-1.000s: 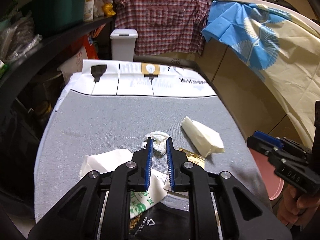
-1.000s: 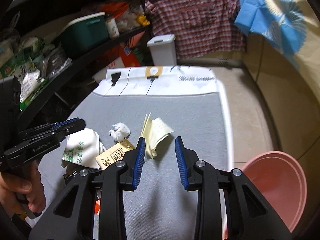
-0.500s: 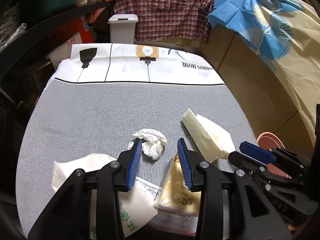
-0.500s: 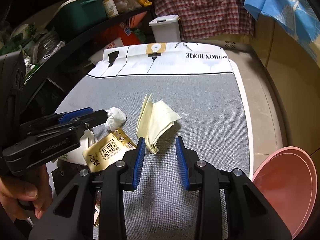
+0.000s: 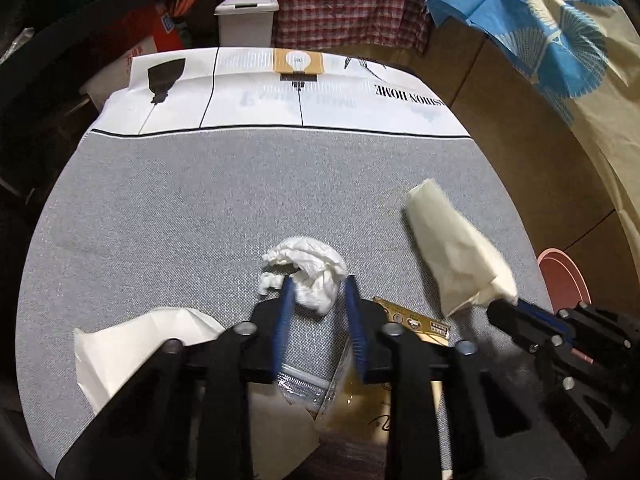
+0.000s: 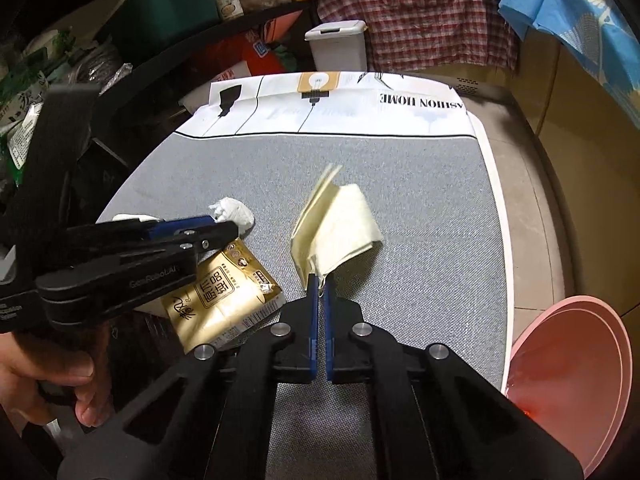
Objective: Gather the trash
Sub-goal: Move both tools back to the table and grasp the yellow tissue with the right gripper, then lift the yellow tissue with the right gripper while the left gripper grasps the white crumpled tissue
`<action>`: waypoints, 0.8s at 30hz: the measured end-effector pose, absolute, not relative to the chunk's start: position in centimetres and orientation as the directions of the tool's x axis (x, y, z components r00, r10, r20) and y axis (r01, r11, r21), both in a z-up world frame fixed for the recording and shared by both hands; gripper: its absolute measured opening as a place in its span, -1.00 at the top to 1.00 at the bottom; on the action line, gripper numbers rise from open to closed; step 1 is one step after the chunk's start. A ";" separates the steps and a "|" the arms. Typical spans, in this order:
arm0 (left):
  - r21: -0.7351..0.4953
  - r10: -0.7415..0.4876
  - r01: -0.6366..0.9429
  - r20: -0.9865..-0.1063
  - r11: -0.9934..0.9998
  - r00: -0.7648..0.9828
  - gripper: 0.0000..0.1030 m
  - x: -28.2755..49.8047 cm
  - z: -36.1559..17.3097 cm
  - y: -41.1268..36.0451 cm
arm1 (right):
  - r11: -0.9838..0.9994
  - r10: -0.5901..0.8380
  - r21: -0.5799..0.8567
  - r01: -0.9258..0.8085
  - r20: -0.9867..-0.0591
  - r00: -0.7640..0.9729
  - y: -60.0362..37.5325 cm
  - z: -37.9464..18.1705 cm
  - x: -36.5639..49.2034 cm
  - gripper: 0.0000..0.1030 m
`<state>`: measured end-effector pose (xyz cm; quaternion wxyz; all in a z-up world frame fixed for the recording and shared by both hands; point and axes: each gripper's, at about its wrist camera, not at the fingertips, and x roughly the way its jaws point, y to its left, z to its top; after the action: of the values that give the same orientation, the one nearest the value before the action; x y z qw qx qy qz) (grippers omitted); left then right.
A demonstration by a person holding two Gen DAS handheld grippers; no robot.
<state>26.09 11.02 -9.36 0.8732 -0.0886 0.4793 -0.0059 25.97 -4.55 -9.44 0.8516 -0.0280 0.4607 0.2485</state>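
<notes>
A: How many bits of trash are on the grey woven tabletop?

B: I count five. One crumpled white tissue ball near the middle, one folded pale-yellow paper napkin to its right, one gold foil snack packet near the tissue, one flat white paper wrapper at the near left, and one clear zip bag at the near edge under the left tool.

A: And the grippers?

B: Two. The left gripper has its jaws apart, one blue finger on each side of the tissue ball, which lies on the cloth between the tips. I cannot tell whether the pads touch it. The right gripper has its jaws pinched together on the near corner of the napkin; the rest of the napkin fans out above the cloth.

A: Anything around them?

B: One pink plastic basin off the table's right edge, near. At the far end, one white printed cloth strip with a lamp picture, then one white lidded bin beyond it. One red plaid shirt hangs behind, and one blue patterned cloth at the far right.
</notes>
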 end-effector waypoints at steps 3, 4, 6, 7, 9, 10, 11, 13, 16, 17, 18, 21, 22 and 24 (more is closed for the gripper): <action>-0.162 -0.096 -0.076 -0.836 0.984 0.541 0.79 26.0 -9.3 11.1 | 0.876 0.399 0.181 -0.446 -0.792 0.462 -4.8 -9.1 25.8 0.96; -0.161 -0.093 -0.077 -0.832 0.984 0.547 0.82 25.9 -9.1 11.1 | 0.877 0.398 0.179 -0.446 -0.790 0.466 -4.8 -9.0 25.8 0.96; -0.162 -0.093 -0.077 -0.827 0.984 0.555 0.83 25.8 -8.8 11.2 | 0.878 0.398 0.178 -0.444 -0.787 0.472 -4.9 -8.7 25.7 0.96; -0.162 -0.092 -0.076 -0.823 0.984 0.561 0.84 25.8 -8.6 11.2 | 0.879 0.397 0.175 -0.444 -0.784 0.477 -5.0 -8.5 25.6 0.96; -0.160 -0.091 -0.072 -0.818 0.984 0.569 0.84 25.7 -8.2 11.1 | 0.880 0.393 0.166 -0.444 -0.779 0.488 -5.1 -8.3 25.5 0.96; -0.160 -0.092 -0.070 -0.815 0.985 0.573 0.85 25.6 -8.0 11.1 | 0.881 0.392 0.163 -0.444 -0.777 0.492 -5.1 -8.2 25.5 0.96; -0.159 -0.092 -0.068 -0.812 0.985 0.576 0.85 25.5 -7.9 11.1 | 0.882 0.391 0.162 -0.443 -0.775 0.496 -5.2 -8.1 25.4 0.96; -0.158 -0.091 -0.065 -0.807 0.985 0.584 0.85 25.4 -7.5 11.1 | 0.884 0.389 0.158 -0.439 -0.770 0.507 -5.4 -7.7 25.4 0.96; -0.158 -0.090 -0.062 -0.796 0.986 0.598 0.85 25.1 -6.9 11.2 | 0.886 0.388 0.152 -0.438 -0.761 0.520 -5.5 -7.2 25.2 0.96; -0.157 -0.089 -0.061 -0.793 0.986 0.602 0.85 25.0 -6.8 11.2 | 0.886 0.388 0.150 -0.439 -0.758 0.525 -5.6 -7.0 25.1 0.96; -0.156 -0.089 -0.058 -0.789 0.986 0.608 0.85 24.9 -6.5 11.2 | 0.886 0.388 0.146 -0.441 -0.754 0.530 -5.6 -6.8 25.0 0.96; -0.155 -0.088 -0.056 -0.780 0.986 0.620 0.85 24.6 -6.0 11.3 | 0.886 0.386 0.141 -0.441 -0.750 0.537 -5.8 -6.5 24.7 0.96; -0.154 -0.086 -0.055 -0.776 0.987 0.625 0.85 24.4 -5.8 11.3 | 0.887 0.386 0.139 -0.441 -0.747 0.541 -5.9 -6.3 24.6 0.96; -0.154 -0.085 -0.053 -0.768 0.987 0.635 0.85 24.0 -5.4 11.4 | 0.887 0.385 0.134 -0.441 -0.743 0.548 -6.0 -6.0 24.3 0.96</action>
<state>24.02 11.38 -5.35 0.9004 -0.0812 0.4273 -0.0088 24.32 -6.05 -6.04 0.8791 -0.0340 0.4132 0.2350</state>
